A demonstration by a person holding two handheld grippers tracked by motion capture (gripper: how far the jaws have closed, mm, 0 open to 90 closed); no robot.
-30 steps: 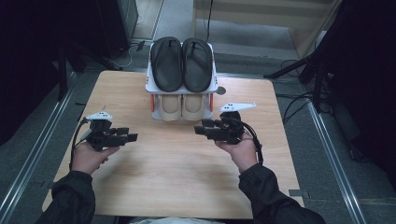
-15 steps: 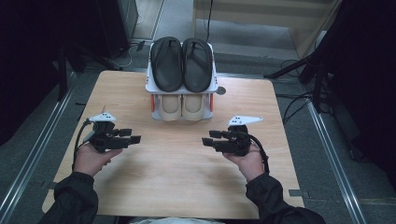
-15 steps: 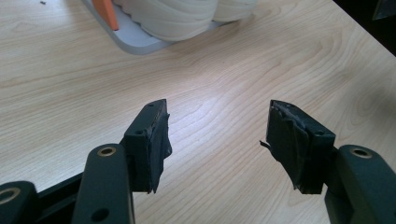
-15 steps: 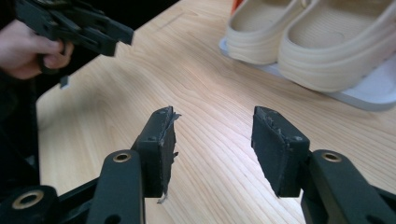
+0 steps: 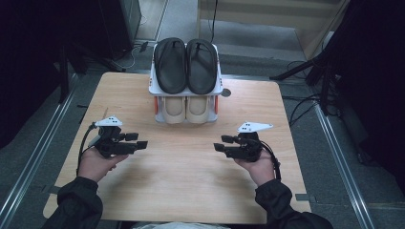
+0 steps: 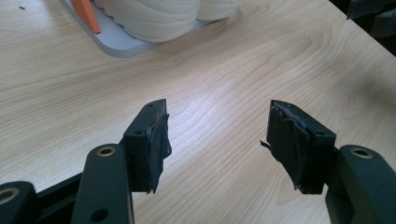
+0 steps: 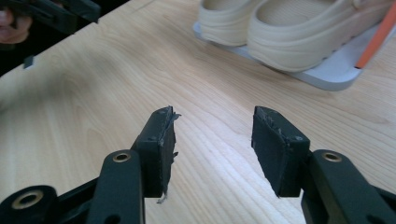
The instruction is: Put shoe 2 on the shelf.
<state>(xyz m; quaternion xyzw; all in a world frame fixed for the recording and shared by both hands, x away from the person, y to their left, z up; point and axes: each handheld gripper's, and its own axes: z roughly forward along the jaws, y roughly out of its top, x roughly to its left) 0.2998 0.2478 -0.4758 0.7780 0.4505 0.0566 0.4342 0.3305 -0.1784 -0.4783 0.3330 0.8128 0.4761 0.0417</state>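
A white two-shelf shoe rack [image 5: 154, 89] stands at the back middle of the wooden table [image 5: 186, 186]. A pair of black sandals [image 5: 185, 64] lies on its top shelf and a pair of cream clogs [image 5: 185, 109] on the bottom one. My left gripper [image 5: 138, 140] hovers over the table's left part, pointing right; its jaws have just been opening and stand open with nothing between them [image 6: 217, 135]. My right gripper [image 5: 222, 143] faces it from the right, open and empty [image 7: 212, 140]. Both are in front of the rack, apart from it.
The rack's grey base [image 7: 331, 72] and an orange post [image 7: 380, 32] lie close beyond my right gripper, with the clogs [image 6: 154, 18] just beyond my left. Bare wood stretches between the two hands. Dark floor, rails and cables surround the table.
My right gripper has come down and back toward the person, a little to the right. My left gripper has stayed about where it was.
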